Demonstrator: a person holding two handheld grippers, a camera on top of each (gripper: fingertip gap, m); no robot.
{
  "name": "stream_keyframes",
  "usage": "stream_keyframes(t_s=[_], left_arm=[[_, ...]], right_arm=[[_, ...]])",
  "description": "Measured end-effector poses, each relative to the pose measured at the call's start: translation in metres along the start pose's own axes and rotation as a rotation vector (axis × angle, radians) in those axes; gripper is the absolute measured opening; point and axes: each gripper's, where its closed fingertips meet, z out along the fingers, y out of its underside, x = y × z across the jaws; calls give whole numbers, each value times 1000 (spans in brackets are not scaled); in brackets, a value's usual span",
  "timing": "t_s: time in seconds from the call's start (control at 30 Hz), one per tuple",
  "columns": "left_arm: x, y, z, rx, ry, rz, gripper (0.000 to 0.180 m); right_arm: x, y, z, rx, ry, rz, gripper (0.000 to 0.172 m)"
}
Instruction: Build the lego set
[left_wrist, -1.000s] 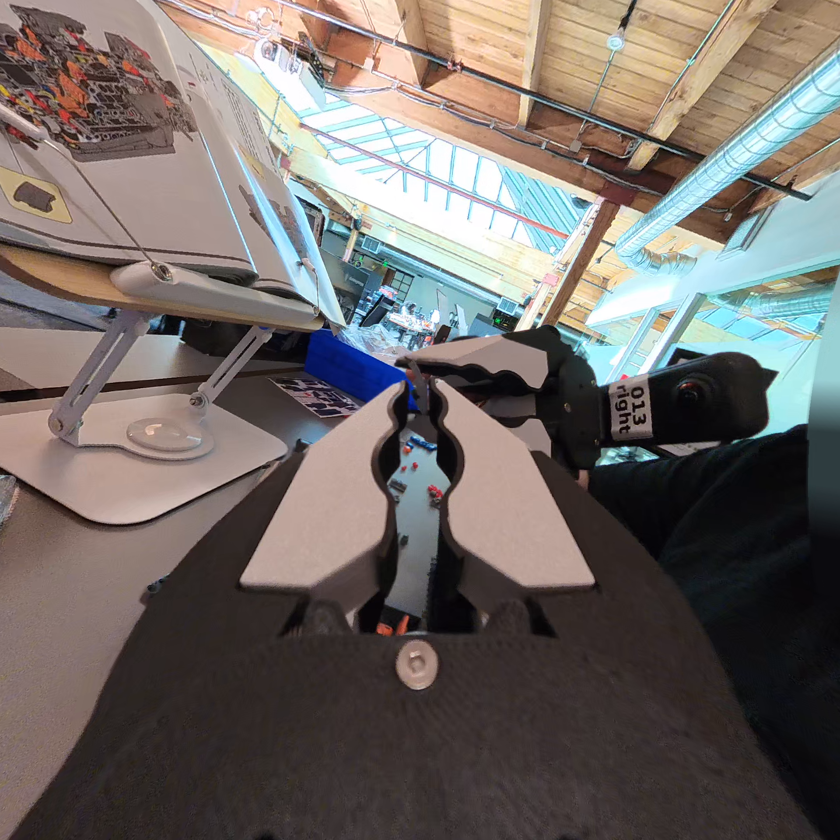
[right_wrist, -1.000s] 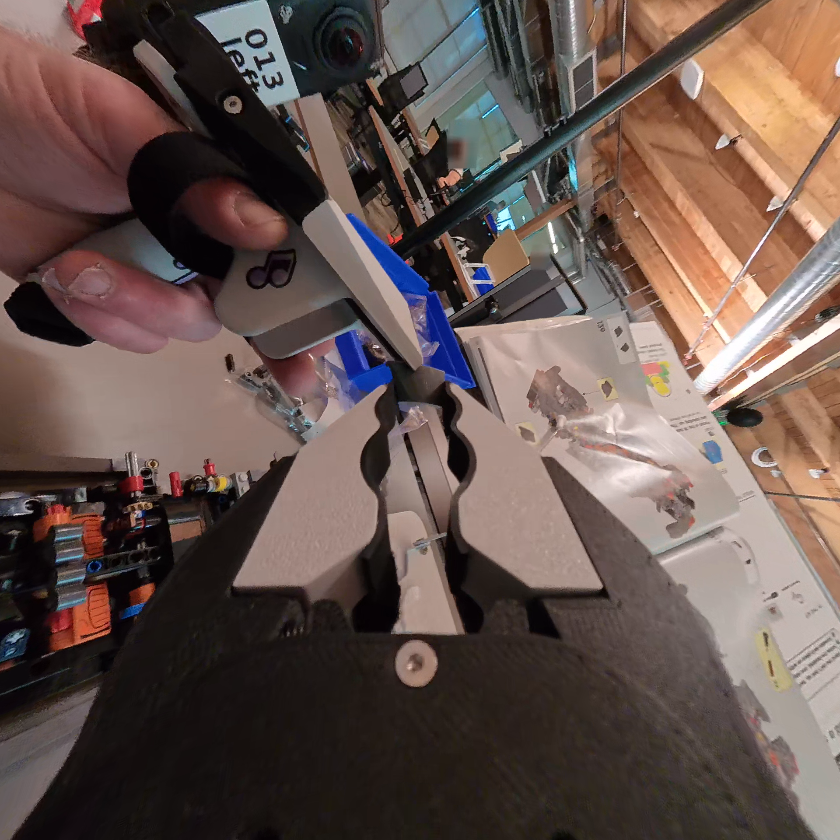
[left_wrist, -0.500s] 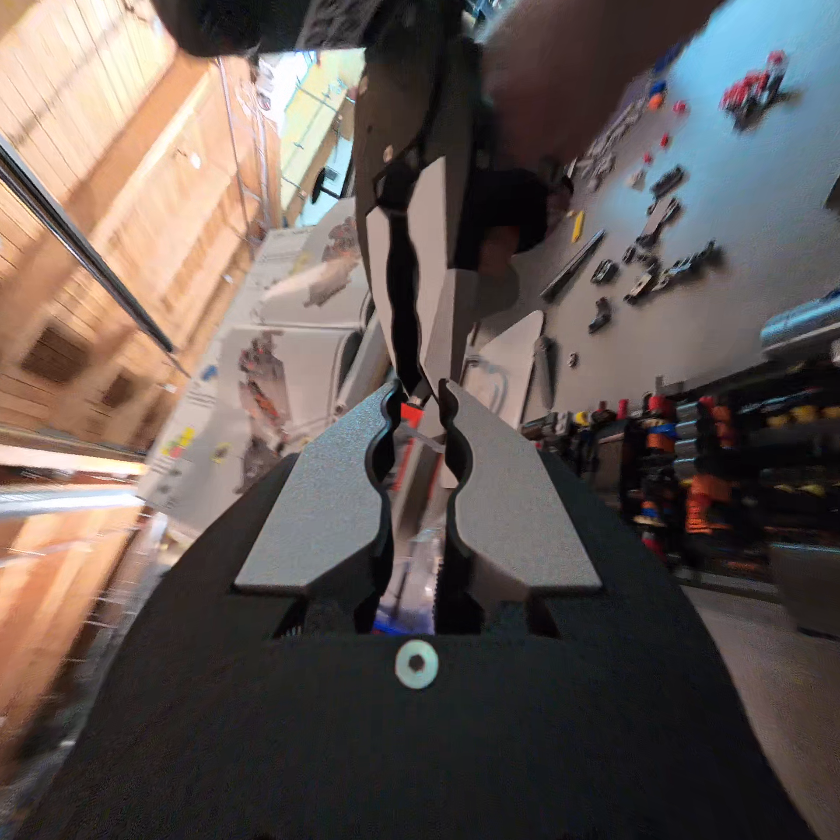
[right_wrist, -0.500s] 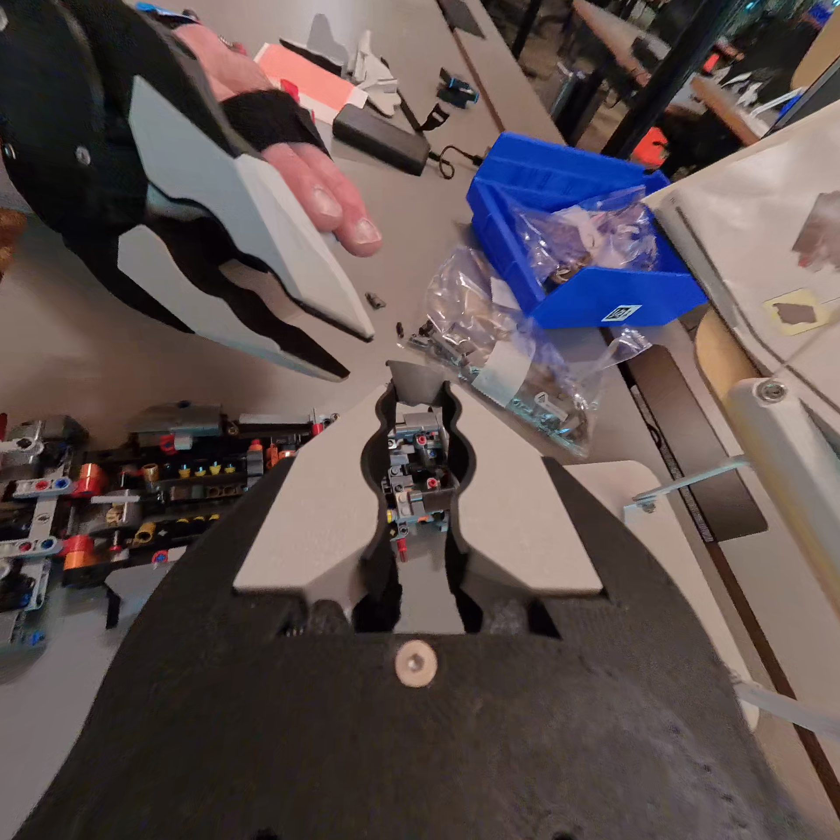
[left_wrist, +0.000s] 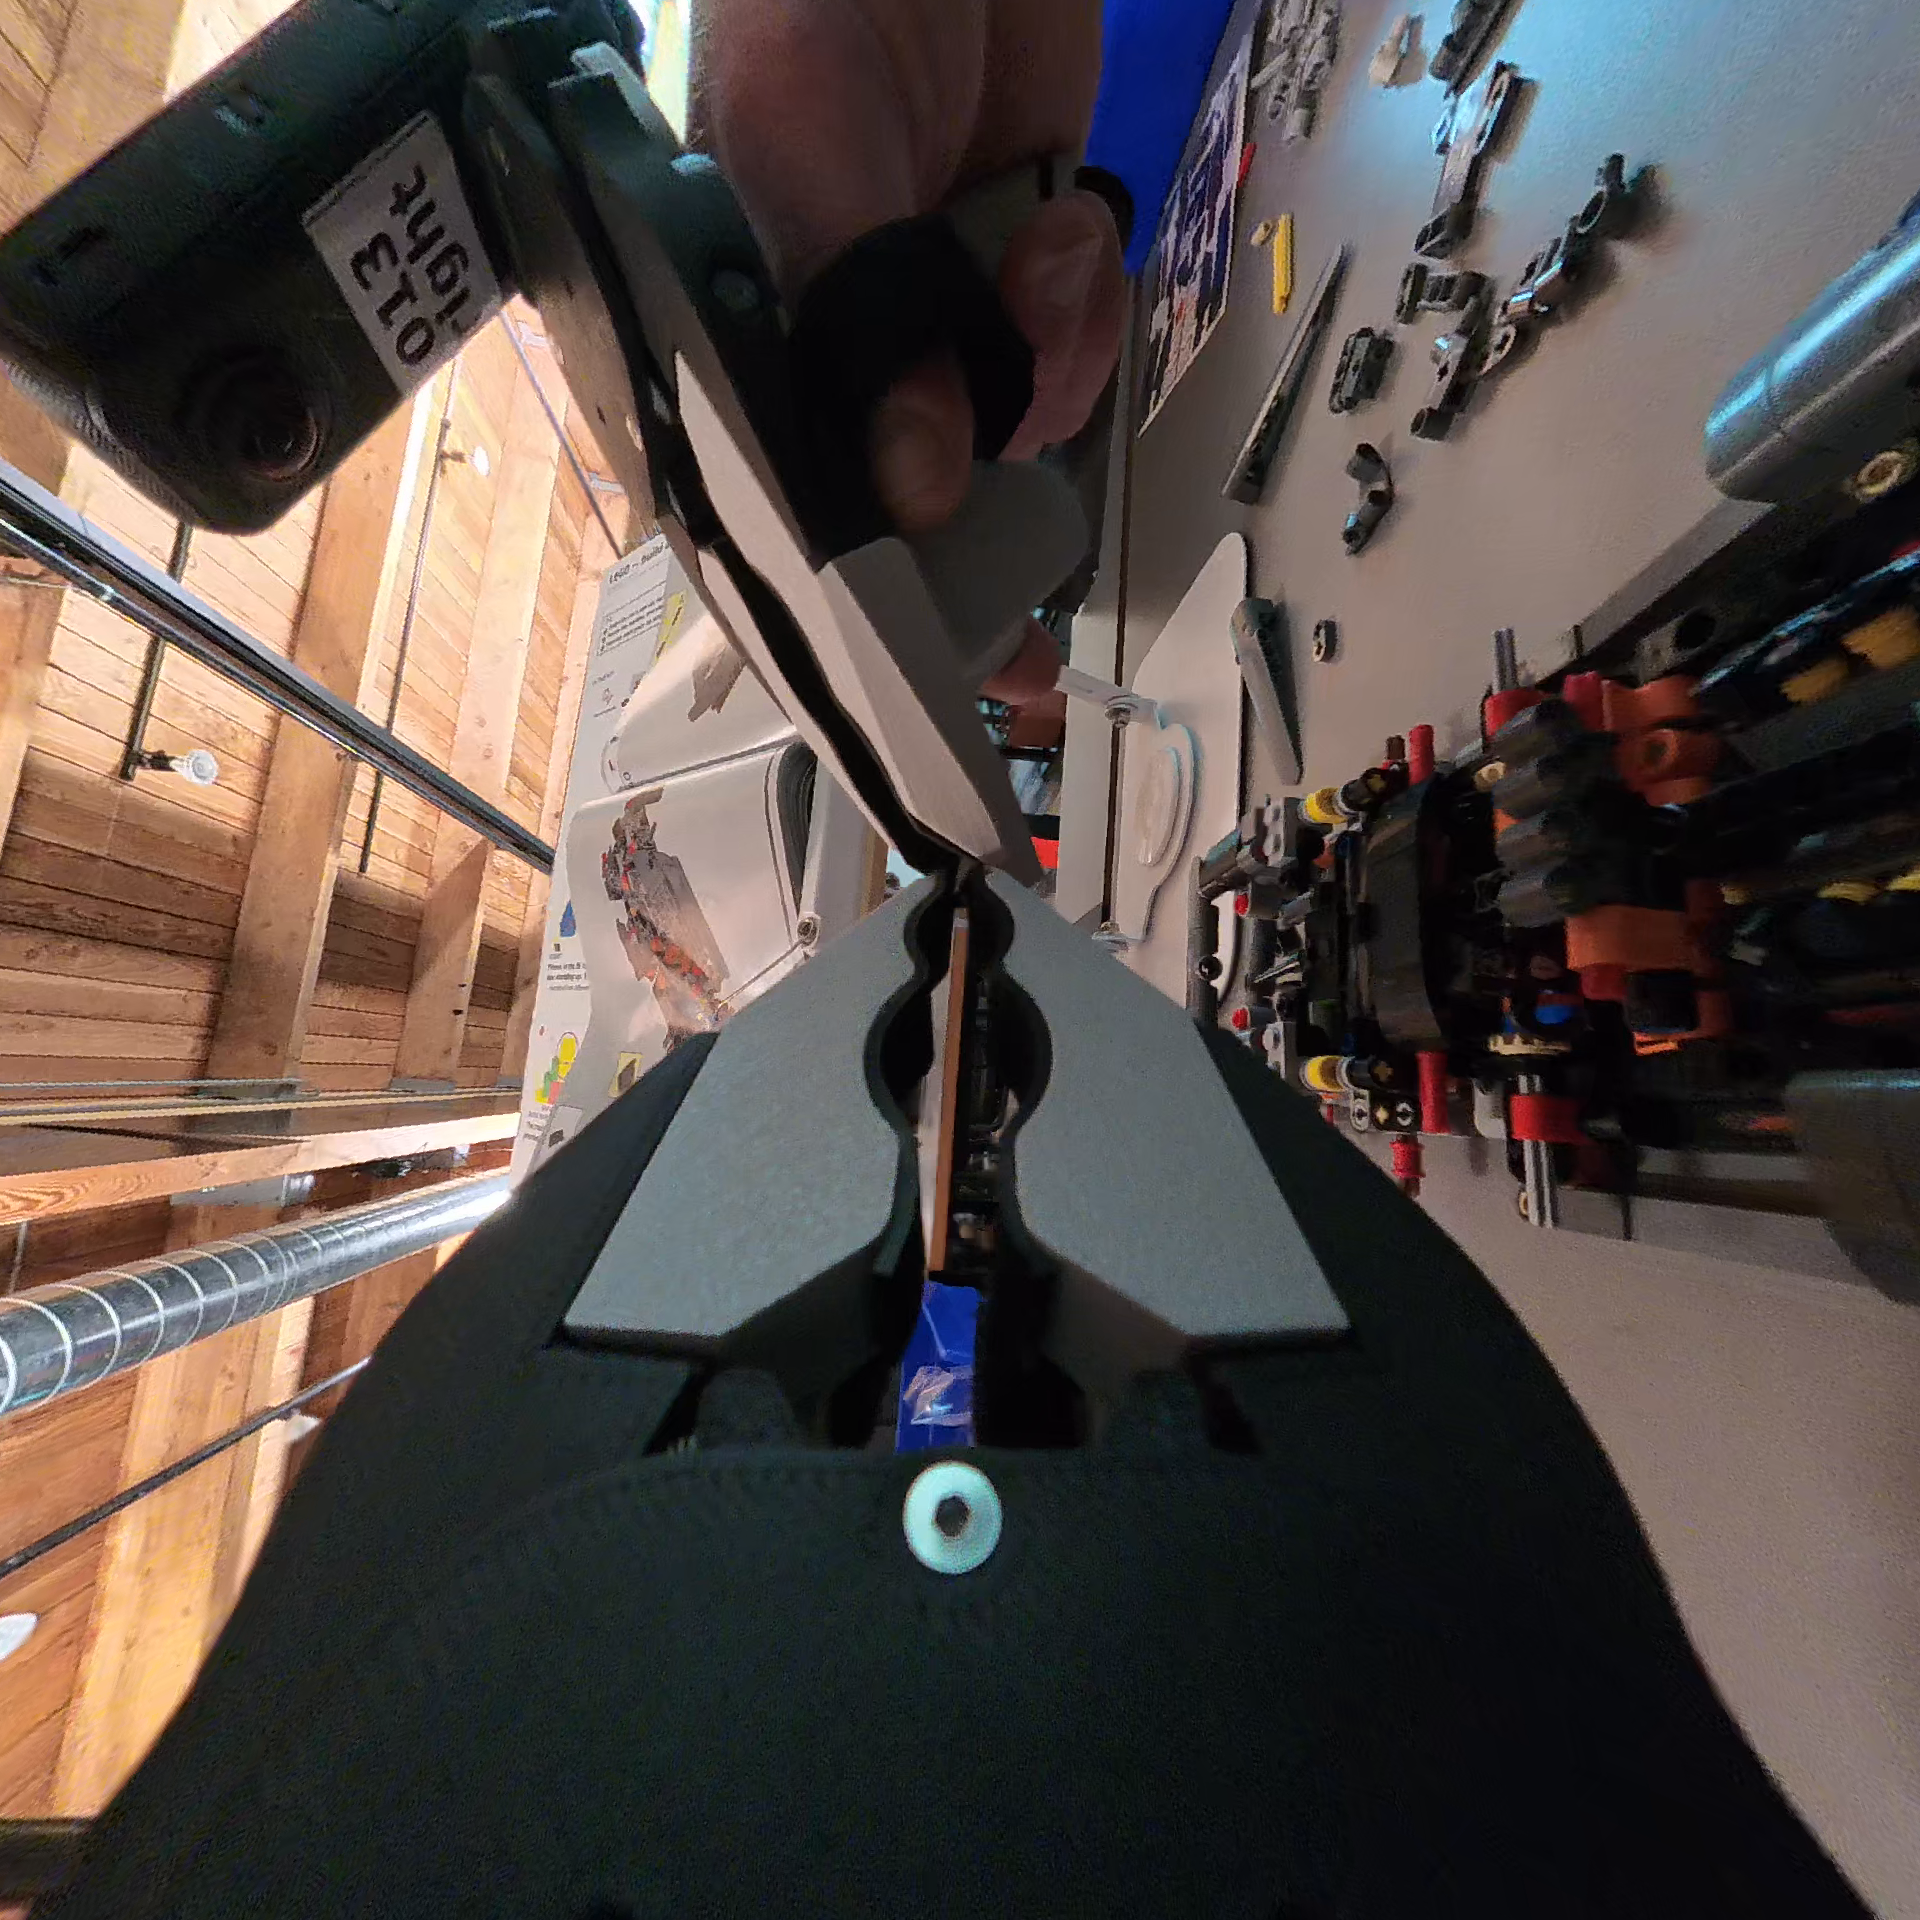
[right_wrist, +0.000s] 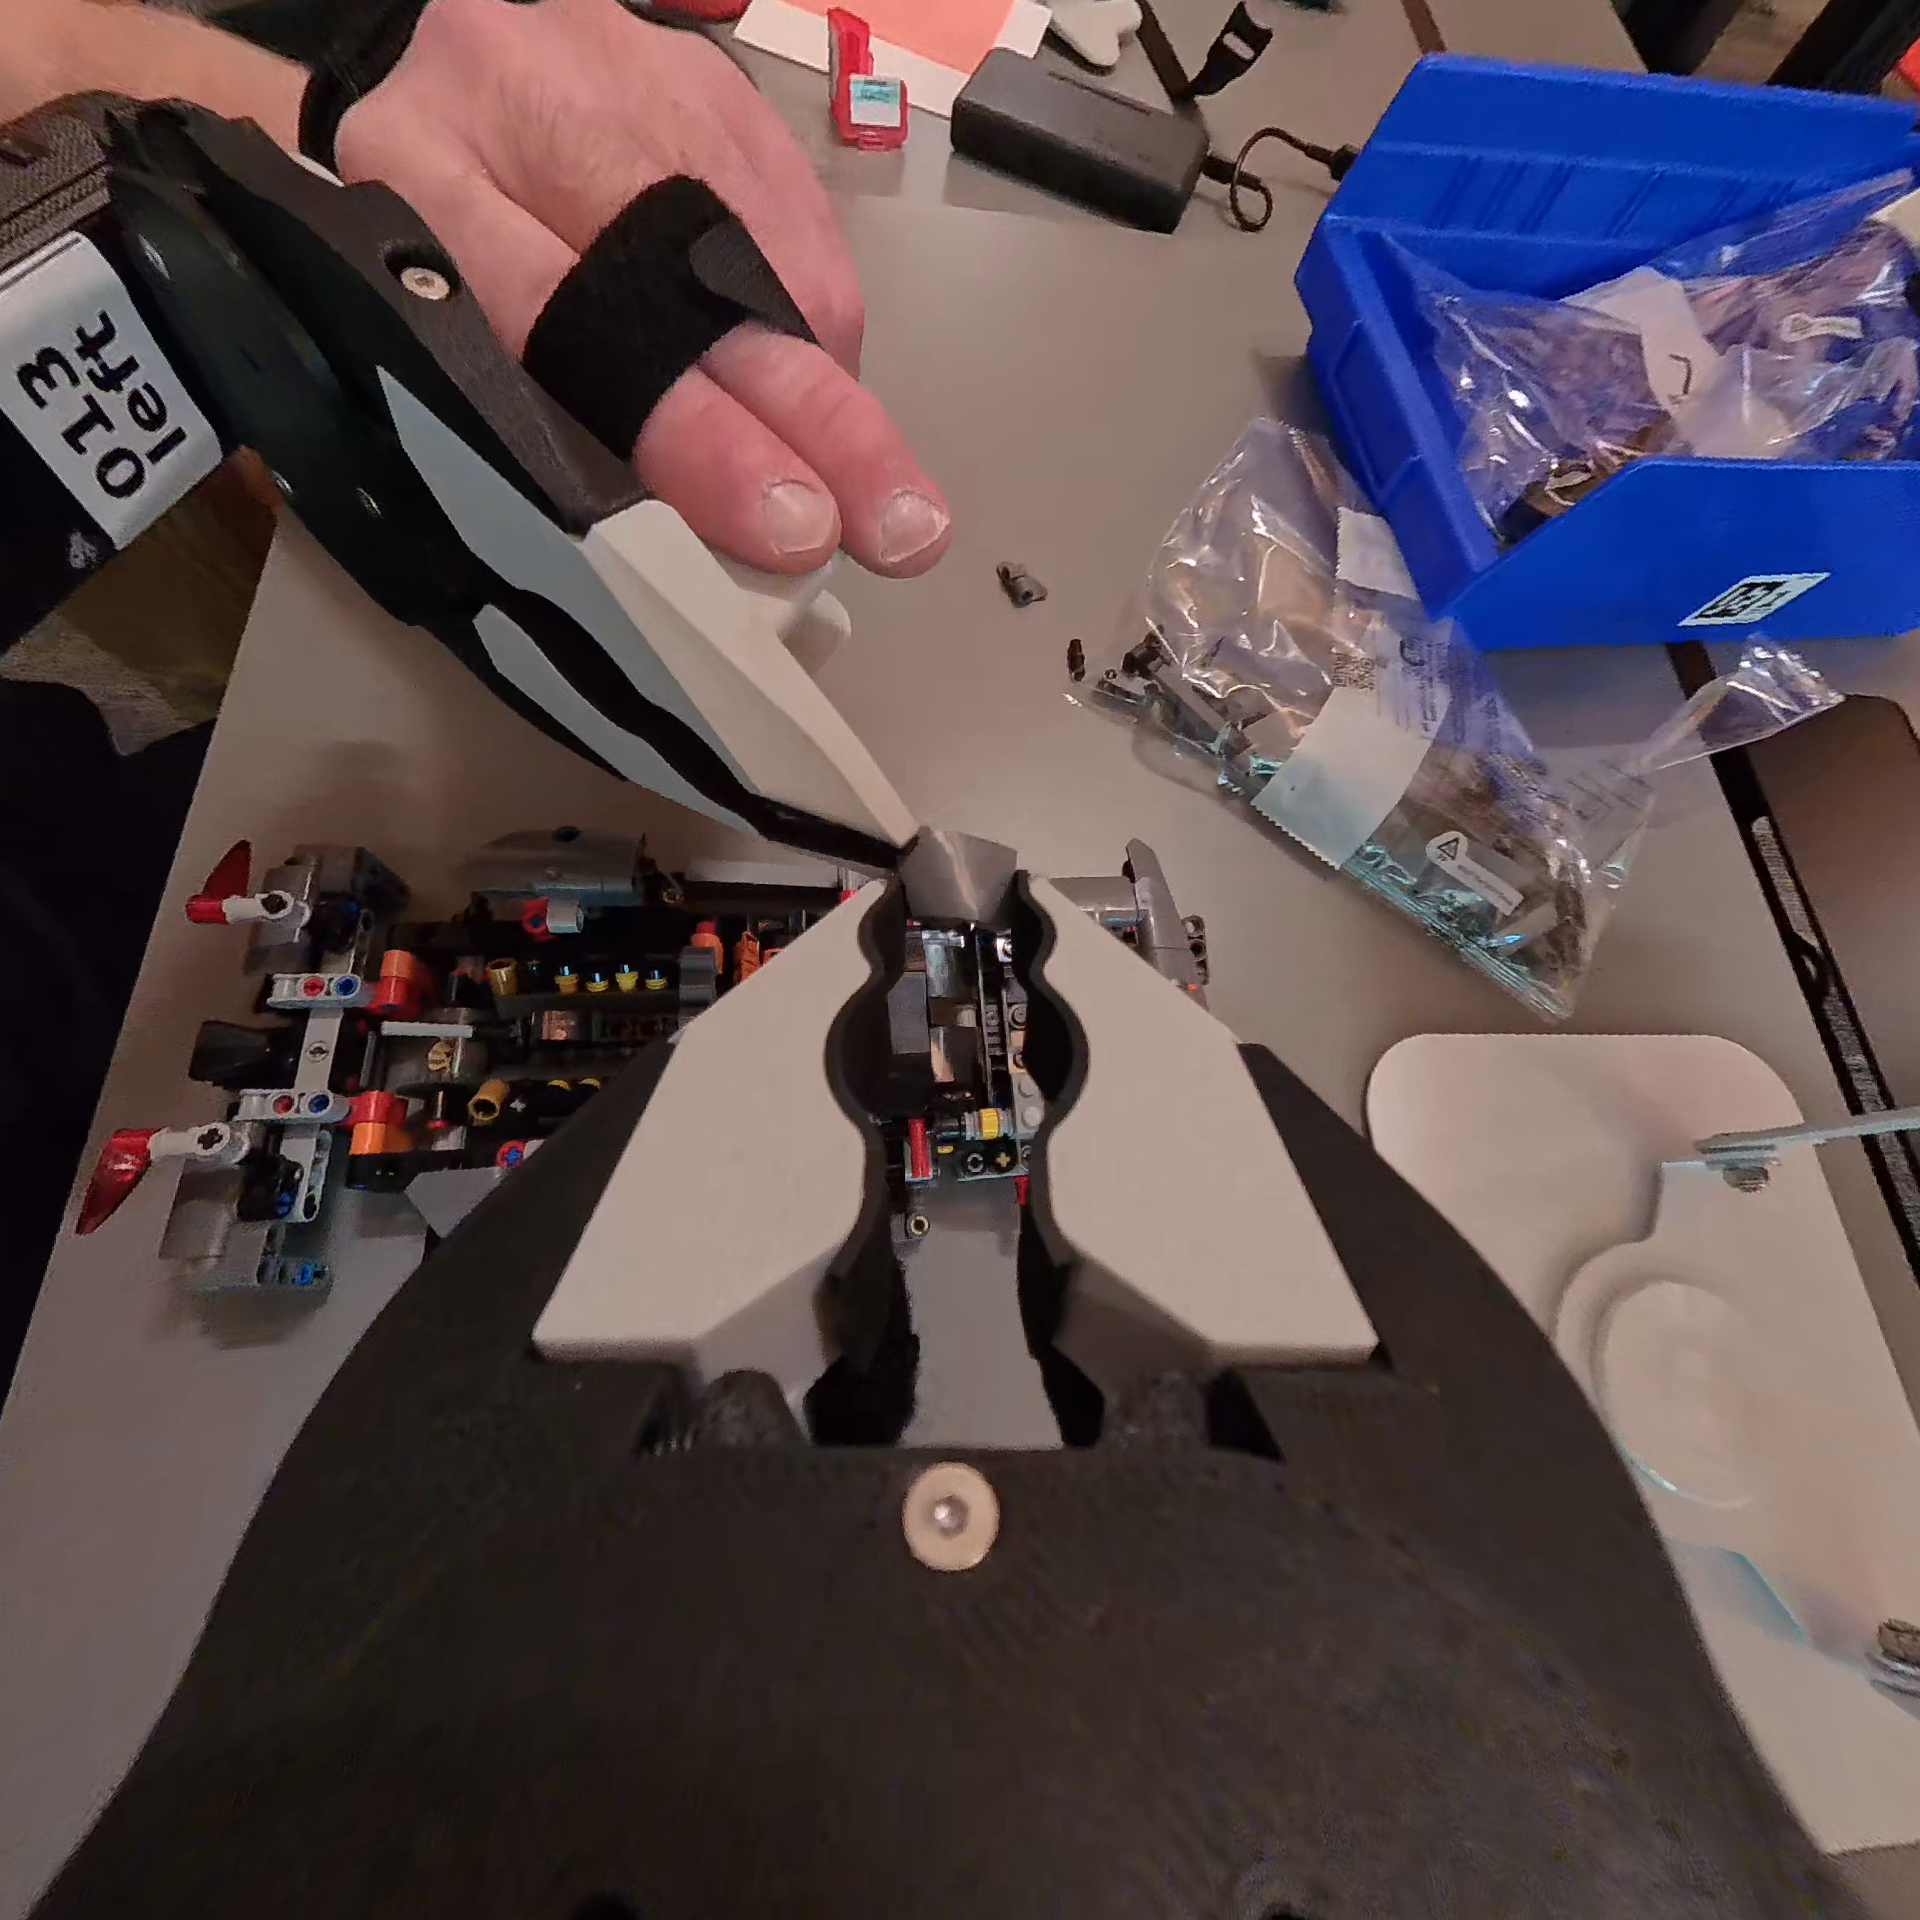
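Observation:
My right gripper is shut on a small grey plastic piece and holds it at its fingertips above a dark brick-built vehicle chassis on the grey table. My left gripper comes in from the upper left, and its closed tips touch the left edge of that grey piece. In the left wrist view my left gripper has its tips pressed together, with the right gripper meeting them from above. The chassis lies to the right there.
A blue bin with bags stands at the back right, with a clear bag of parts in front of it. A white book stand base is at right, holding an open instruction book. Loose dark parts lie on the table. Both grippers' tips are close together, under 4 cm apart.
Both grippers swung round fast. The left one stood apart, slightly open, half a second ago; it has shut and its tips now touch the grey piece. The right kept its hold on the piece.

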Motion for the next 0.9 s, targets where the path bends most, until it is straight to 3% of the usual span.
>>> stream_keyframes(t_s=[0.13,0.23,0.6,0.9], left_arm=[[8,5,-3,-25,10,42,0],[16,17,-6,-55,32,34,0],[55,38,-4,-120,132,155,0],[65,45,-1,-126,172,236,0]], right_arm=[[-2,4,9,-24,-16,8,17],[1,8,14,-38,10,-5,26],[19,36,25,-96,126,-151,10],[17,41,38,-76,90,-196,6]])
